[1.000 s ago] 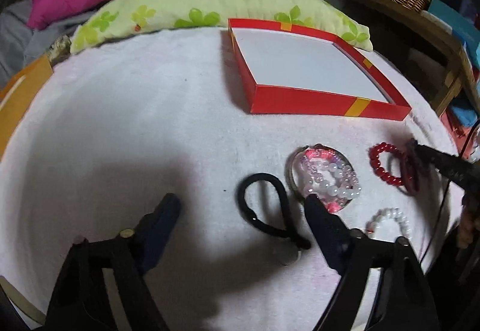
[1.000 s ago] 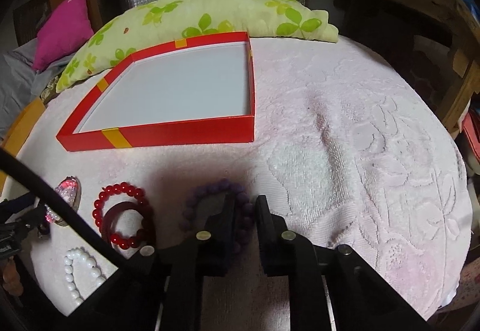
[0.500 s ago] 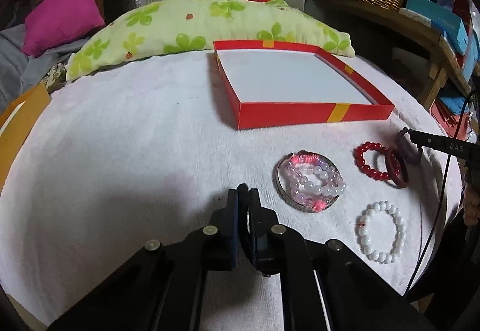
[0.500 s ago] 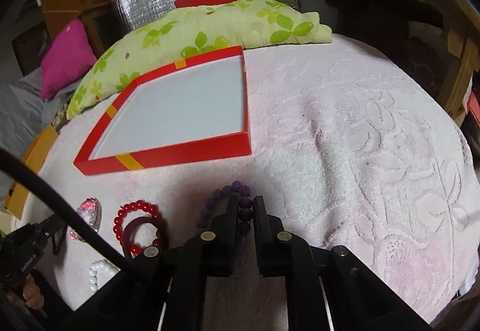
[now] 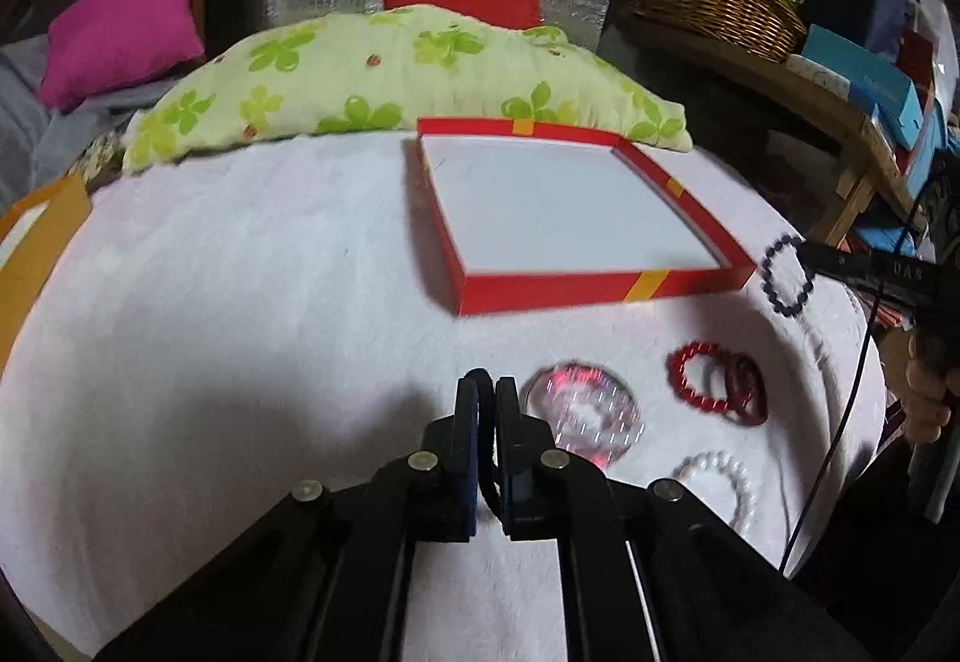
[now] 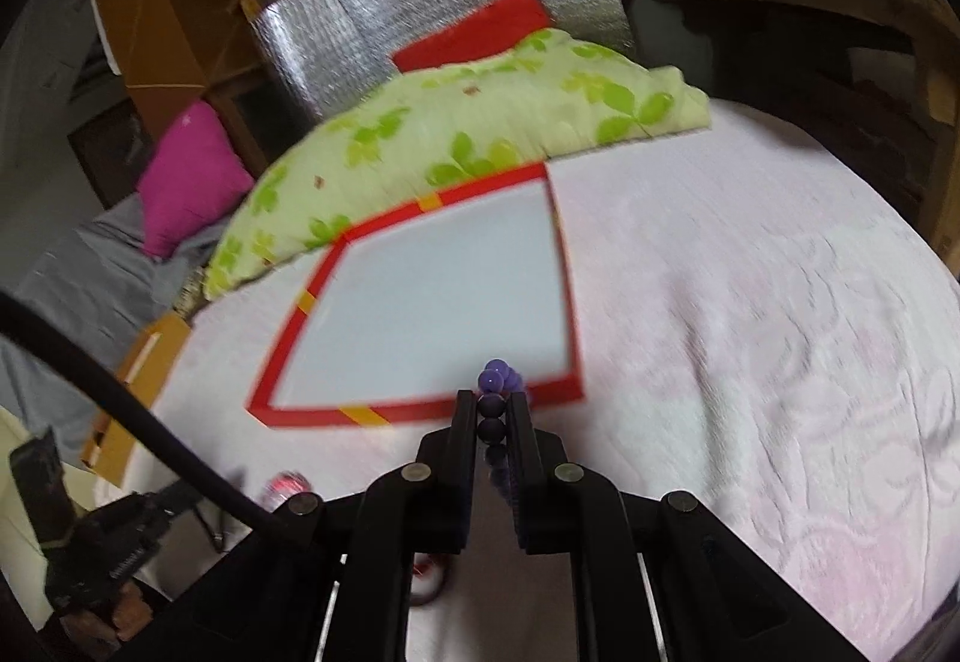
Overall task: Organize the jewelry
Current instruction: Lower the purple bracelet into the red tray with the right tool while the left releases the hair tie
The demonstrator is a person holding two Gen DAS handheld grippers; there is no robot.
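Note:
My left gripper (image 5: 486, 386) is shut on a black cord loop (image 5: 489, 482), which hangs pinched between its pads above the white cloth. My right gripper (image 6: 493, 401) is shut on a purple bead bracelet (image 6: 493, 380). In the left wrist view that purple bracelet (image 5: 786, 281) dangles from the right gripper (image 5: 807, 251), just right of the box's near corner. The red box (image 5: 594, 284) with a white floor lies ahead of both grippers. It shows in the right wrist view too, the red box (image 6: 420, 413) close beyond the fingertips.
On the cloth lie a round glass dish of pink and white beads (image 5: 579, 410), a red bead bracelet (image 5: 690, 374), a dark red bangle (image 5: 747, 392) and a white pearl bracelet (image 5: 729, 482). A green flowered pillow (image 5: 390, 80) borders the far side. A cable (image 5: 840, 422) hangs right.
The left gripper's jaws closed on the black cord and lifted it off the cloth. The right gripper rose with the purple bracelet, which now hangs free; both views look further toward the box.

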